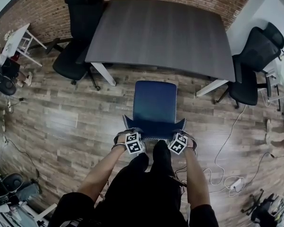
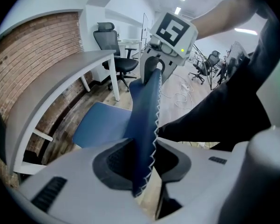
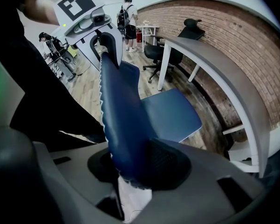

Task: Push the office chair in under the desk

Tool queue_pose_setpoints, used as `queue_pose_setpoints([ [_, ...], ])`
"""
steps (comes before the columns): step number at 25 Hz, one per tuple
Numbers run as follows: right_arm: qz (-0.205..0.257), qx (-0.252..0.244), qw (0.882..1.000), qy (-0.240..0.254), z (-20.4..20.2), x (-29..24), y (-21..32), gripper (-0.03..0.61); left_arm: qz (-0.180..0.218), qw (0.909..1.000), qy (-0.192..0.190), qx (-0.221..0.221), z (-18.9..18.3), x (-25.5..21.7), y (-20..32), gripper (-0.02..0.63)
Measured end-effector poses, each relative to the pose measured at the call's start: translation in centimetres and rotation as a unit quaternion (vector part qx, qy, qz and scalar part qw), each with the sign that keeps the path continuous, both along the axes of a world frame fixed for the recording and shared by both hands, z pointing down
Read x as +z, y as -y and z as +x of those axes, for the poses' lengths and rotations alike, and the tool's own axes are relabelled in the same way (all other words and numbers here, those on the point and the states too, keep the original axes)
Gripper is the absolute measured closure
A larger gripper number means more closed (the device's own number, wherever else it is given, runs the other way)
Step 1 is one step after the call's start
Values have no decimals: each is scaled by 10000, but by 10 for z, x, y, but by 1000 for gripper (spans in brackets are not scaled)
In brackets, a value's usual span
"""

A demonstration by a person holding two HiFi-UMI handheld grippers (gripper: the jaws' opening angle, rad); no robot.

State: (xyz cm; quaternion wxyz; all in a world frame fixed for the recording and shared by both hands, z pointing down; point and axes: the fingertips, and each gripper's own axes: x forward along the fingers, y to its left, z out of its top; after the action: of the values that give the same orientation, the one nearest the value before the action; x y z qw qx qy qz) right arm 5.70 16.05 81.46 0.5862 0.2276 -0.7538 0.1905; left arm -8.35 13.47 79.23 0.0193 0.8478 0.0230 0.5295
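Observation:
A blue office chair [image 1: 154, 101] stands on the wood floor just in front of the grey desk [image 1: 160, 34], its seat toward the desk's near edge. Its backrest top [image 1: 154, 130] is held at both ends. My left gripper [image 1: 127, 137] is shut on the left end, the blue backrest edge [image 2: 146, 125] running between its pads. My right gripper [image 1: 183, 138] is shut on the right end, and the blue backrest [image 3: 123, 120] fills the gap between its jaws. The blue seat [image 3: 172, 113] shows beyond, with the desk [image 3: 223, 73] above it.
Black office chairs stand at the desk's left [image 1: 78, 37] and right [image 1: 255, 65]. White desk legs [image 1: 104, 74] [image 1: 210, 87] flank the gap under the desk. Cables and a white power strip [image 1: 236, 183] lie on the floor to the right. A brick wall [image 1: 47, 13] backs the desk.

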Motion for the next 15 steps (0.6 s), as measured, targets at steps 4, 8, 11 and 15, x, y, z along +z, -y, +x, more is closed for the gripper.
queue_pose_setpoints([
  [4, 118, 40, 9999, 2, 8, 1, 18, 445, 83, 9999, -20, -96, 8, 2, 15, 505],
  [8, 83, -66, 9999, 2, 15, 3, 32, 446, -4, 9999, 75, -141, 13, 5, 28, 505],
  [11, 76, -119, 9999, 27, 21, 1, 48, 446, 8, 9997, 82, -218, 18, 5, 42, 503],
  [15, 49, -227, 9997, -13, 35, 1, 71, 449, 74, 9995, 97, -289, 31, 5, 64, 505],
])
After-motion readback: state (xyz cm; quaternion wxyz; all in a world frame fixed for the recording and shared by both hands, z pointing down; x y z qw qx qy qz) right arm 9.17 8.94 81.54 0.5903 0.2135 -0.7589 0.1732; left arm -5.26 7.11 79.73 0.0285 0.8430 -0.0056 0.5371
